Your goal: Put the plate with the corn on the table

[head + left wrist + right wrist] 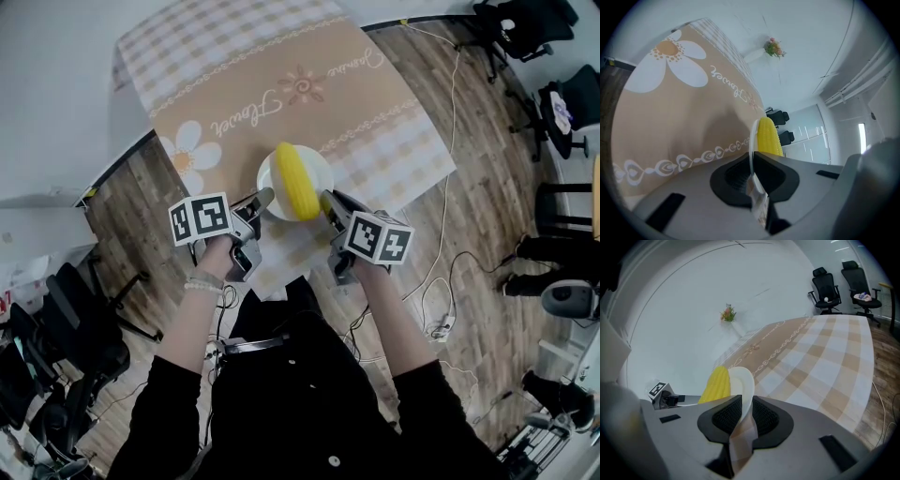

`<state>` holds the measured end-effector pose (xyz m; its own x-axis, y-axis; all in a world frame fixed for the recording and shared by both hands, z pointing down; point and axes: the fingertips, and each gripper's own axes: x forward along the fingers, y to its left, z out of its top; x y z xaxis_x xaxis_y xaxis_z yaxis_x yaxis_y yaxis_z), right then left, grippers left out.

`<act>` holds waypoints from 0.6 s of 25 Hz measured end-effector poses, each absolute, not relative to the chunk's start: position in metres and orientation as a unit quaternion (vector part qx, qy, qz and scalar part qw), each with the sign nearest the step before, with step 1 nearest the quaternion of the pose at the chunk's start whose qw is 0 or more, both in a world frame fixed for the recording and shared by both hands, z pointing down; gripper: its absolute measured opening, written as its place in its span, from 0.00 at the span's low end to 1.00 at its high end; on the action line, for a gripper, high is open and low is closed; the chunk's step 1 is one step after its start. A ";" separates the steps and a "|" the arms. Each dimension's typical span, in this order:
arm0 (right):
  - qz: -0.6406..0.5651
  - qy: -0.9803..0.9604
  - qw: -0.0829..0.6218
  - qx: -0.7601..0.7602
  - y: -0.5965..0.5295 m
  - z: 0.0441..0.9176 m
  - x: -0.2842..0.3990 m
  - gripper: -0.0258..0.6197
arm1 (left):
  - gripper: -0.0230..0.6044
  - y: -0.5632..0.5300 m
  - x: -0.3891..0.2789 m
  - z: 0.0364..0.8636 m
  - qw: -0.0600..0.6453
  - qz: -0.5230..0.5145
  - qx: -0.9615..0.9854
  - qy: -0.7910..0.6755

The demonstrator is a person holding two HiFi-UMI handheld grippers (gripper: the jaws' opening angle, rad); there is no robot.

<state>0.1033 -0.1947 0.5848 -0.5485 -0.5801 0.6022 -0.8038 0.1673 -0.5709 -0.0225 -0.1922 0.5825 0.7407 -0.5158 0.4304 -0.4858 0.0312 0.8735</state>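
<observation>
A white plate [319, 171] carries a yellow corn cob [295, 183] over the near part of the table's beige flowered cloth [281, 84]. My left gripper [265, 197] is shut on the plate's left rim, my right gripper [328, 202] on its right rim. In the left gripper view the thin rim [752, 140] runs between the pads of the gripper [752, 166], with the corn [768, 137] behind it. The right gripper view has the plate [743, 383] pinched in the gripper [746, 411], with the corn [716, 385] on its left. I cannot tell whether the plate touches the cloth.
The cloth's checked border [394, 159] hangs near the table's right edge. Cables [441, 281] trail over the wooden floor on the right. Black office chairs [525, 28] stand at the far right, more chairs [75, 328] at the left. A small flower sprig [727, 312] sits at the white wall.
</observation>
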 end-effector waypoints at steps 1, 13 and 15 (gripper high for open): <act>0.452 -0.755 0.128 0.458 -0.196 0.586 0.103 0.19 | 0.07 -0.194 -0.023 0.585 0.622 -0.011 0.694 -0.362; 0.440 -0.750 0.196 0.454 -0.206 0.603 0.102 0.20 | 0.09 -0.200 -0.023 0.604 0.632 0.017 0.676 -0.379; 0.440 -0.744 0.213 0.455 -0.205 0.608 0.102 0.21 | 0.09 -0.201 -0.023 0.605 0.636 0.015 0.672 -0.379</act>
<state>0.1017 -0.2051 0.6075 -0.4956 -0.4899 0.7172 -0.8645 0.1983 -0.4619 -0.0235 -0.2007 0.6051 0.7130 -0.4898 0.5018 -0.5284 0.0951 0.8436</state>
